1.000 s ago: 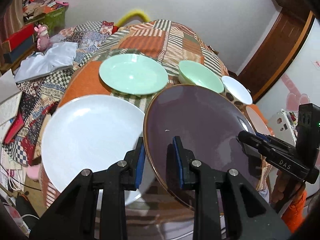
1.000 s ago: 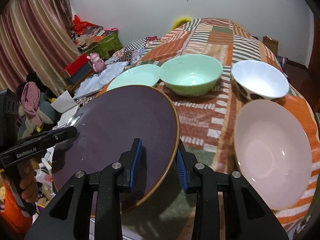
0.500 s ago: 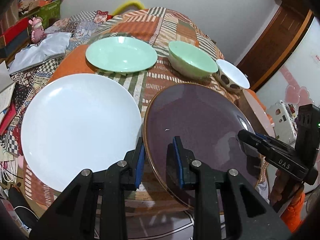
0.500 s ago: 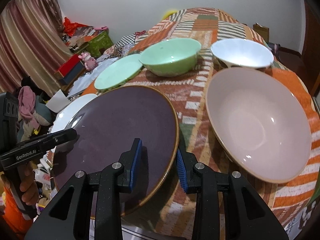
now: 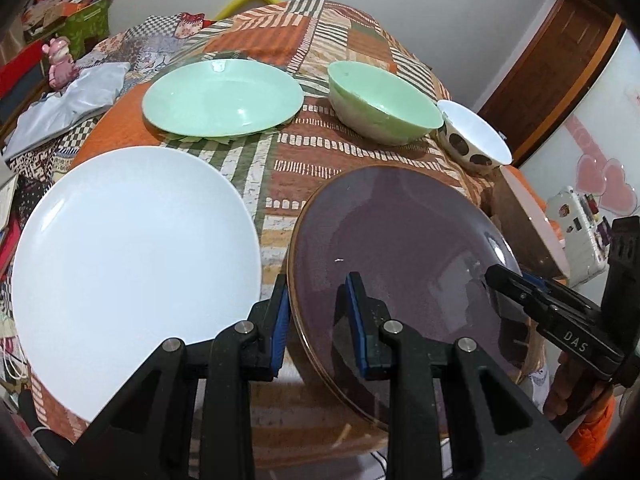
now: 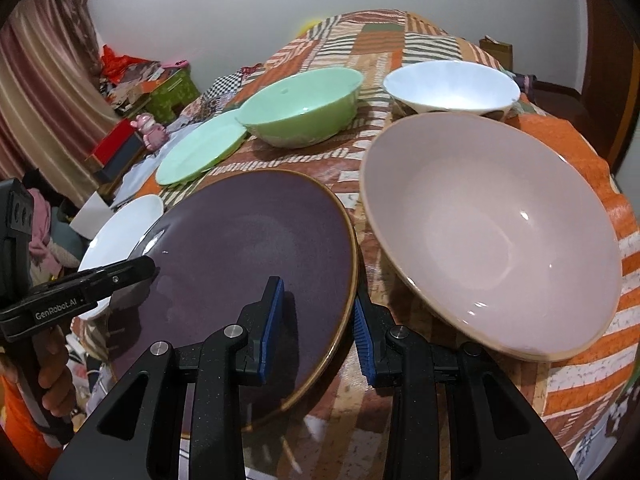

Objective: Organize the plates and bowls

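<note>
Both grippers hold one dark purple plate (image 5: 400, 256) (image 6: 248, 248) with a brown rim, just above the near edge of the patchwork table (image 5: 304, 160). My left gripper (image 5: 316, 324) is shut on its left rim. My right gripper (image 6: 316, 320) is shut on its right rim and shows in the left wrist view (image 5: 516, 284). A big white plate (image 5: 128, 256) lies left of it, a large pink bowl (image 6: 496, 232) right of it. Farther back stand a green plate (image 5: 224, 98), a green bowl (image 5: 384, 104) and a white spotted bowl (image 5: 476, 136).
A person's hand (image 6: 52, 384) in an orange sleeve holds the left gripper's handle. Left of the table lie cluttered cloths, boxes and a pink toy (image 5: 60, 64). A wooden door (image 5: 560, 72) and a white appliance (image 5: 580, 232) stand at the right.
Both grippers have sunk and moved forward with the purple plate. The table's dishes now look closer, and the pink bowl fills more of the right wrist view.
</note>
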`<state>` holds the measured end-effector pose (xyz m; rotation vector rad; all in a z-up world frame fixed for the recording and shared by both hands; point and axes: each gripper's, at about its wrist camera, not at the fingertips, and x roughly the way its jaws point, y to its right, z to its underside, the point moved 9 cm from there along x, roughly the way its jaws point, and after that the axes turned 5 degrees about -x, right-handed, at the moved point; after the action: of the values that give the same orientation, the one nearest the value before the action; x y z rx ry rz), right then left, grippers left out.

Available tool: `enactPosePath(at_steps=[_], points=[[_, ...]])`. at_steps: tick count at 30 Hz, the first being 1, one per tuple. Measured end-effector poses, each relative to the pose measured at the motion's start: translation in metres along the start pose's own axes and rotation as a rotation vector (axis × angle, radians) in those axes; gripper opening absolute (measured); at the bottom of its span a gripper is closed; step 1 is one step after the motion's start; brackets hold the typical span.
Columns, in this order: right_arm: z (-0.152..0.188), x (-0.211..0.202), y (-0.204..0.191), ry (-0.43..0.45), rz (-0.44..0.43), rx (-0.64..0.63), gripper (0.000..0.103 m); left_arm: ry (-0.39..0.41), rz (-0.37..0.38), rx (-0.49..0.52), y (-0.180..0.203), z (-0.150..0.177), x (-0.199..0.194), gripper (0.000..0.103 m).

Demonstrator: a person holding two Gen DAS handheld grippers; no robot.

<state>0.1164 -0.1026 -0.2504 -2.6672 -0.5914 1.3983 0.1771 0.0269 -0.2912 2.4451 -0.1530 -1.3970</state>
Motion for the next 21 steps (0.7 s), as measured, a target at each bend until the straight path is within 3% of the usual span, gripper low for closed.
enactPosePath(at_steps=[21], points=[[-0.004,-0.001,0.003,-0.009,0.017,-0.011,0.03,-0.006,-0.024,0.022,-0.001,-0.008,0.017,0.027]])
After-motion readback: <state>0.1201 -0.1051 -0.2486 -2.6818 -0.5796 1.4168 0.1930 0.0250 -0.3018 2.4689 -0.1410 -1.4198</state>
